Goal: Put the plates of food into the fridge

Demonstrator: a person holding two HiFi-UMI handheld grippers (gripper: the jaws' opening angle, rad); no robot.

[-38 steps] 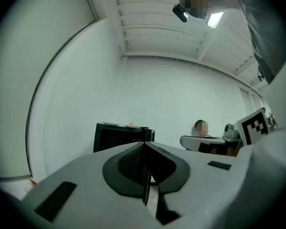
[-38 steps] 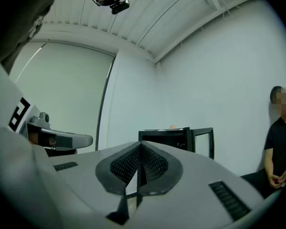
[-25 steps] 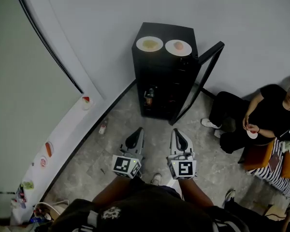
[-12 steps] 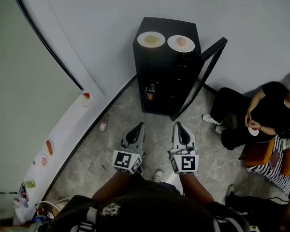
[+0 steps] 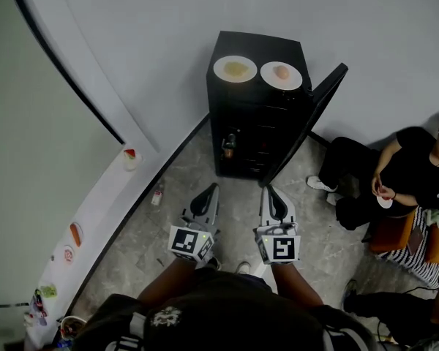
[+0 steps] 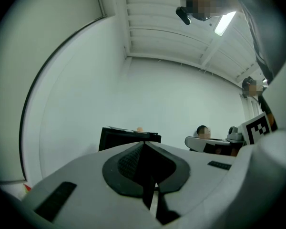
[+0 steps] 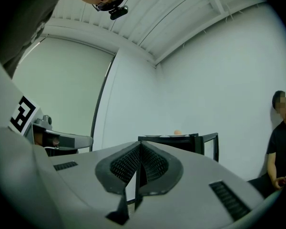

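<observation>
L tongs [image 5: 208, 189], R tongs [image 5: 269, 189] closed; plates [image 5: 235, 69] atop fridge [image 5: 250, 115]; bottle [image 5: 229, 145] (?) inside.

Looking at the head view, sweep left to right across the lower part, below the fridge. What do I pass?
white cup on the ledge → small bottle on the floor → left gripper → right gripper → seated person

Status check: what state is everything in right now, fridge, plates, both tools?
Fridge door: open, swung out to the right.
Left plate: on top of the fridge, food on it.
Right plate: on top of the fridge, food on it.
Left tool: shut, empty.
Right tool: shut, empty.
</observation>
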